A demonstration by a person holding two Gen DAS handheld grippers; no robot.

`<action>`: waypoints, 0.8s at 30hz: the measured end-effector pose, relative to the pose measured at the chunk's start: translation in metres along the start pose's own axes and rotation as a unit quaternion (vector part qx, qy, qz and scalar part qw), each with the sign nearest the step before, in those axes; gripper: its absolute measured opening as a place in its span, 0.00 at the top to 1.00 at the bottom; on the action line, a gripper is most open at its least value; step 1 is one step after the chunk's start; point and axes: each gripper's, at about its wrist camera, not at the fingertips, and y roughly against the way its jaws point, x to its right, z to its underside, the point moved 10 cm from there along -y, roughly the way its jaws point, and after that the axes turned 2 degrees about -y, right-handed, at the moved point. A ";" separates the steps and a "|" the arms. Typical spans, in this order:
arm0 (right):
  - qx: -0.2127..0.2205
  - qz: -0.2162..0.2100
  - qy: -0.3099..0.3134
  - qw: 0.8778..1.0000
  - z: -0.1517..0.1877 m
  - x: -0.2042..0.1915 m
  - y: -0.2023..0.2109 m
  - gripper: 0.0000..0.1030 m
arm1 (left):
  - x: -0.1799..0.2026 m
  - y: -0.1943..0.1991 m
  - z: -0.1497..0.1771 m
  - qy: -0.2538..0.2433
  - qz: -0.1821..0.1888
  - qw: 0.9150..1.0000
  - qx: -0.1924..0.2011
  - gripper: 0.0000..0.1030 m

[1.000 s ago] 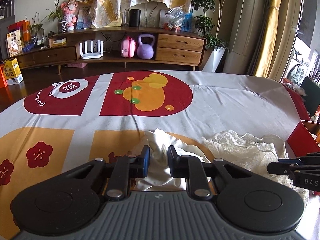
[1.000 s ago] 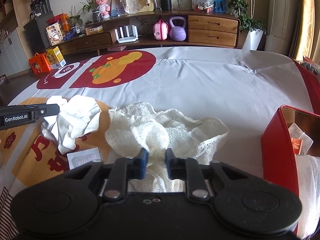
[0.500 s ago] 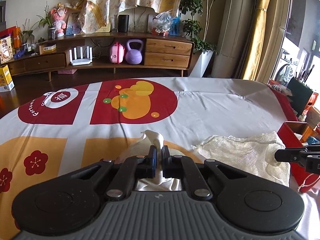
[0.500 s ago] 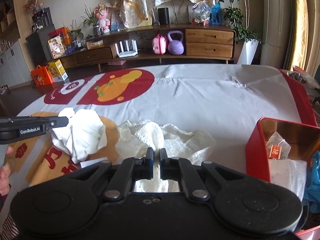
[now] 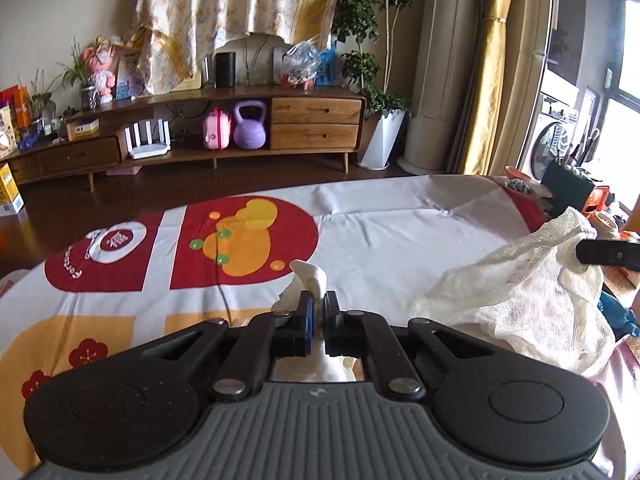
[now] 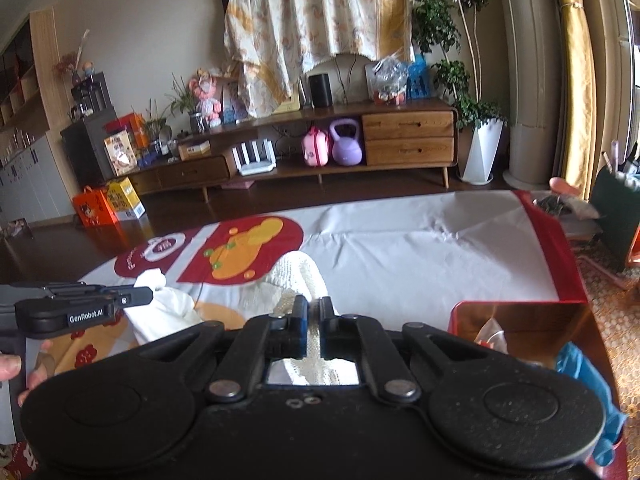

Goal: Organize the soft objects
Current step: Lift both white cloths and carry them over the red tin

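My left gripper (image 5: 316, 304) is shut on a smooth white cloth (image 5: 310, 276), whose tip pokes up between the pads; the rest hangs hidden below. In the right wrist view that white cloth (image 6: 168, 308) dangles from the left gripper (image 6: 146, 298) above the table. My right gripper (image 6: 314, 312) is shut on a cream mesh cloth (image 6: 298, 274), bunched above its pads. From the left wrist view the mesh cloth (image 5: 532, 292) hangs in a wide drape from the right gripper's fingers (image 5: 608, 254), lifted off the table.
The patterned tablecloth (image 5: 384, 236) covers the table. A red box (image 6: 516, 320) with a packet and blue fabric inside sits at the near right. A hand (image 6: 24, 368) shows at the left edge. A wooden sideboard (image 5: 240, 128) stands beyond the table.
Both grippers closed on their cloths and rose. The white cloth and the mesh cloth now hang above the table instead of lying on it.
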 end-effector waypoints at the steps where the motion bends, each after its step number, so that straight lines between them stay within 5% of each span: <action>1: 0.006 0.000 -0.002 1.000 -0.005 0.002 0.006 0.96 | 0.004 0.004 -0.003 -0.004 0.000 1.000 0.002 0.95; 14: 0.087 0.022 -0.011 0.996 -0.061 0.046 0.080 0.96 | 0.066 0.055 -0.051 -0.024 0.038 0.999 0.029 0.95; 24: 0.092 0.055 -0.026 0.994 -0.064 0.088 0.106 0.96 | 0.150 0.073 -0.088 -0.045 0.107 0.992 0.058 0.95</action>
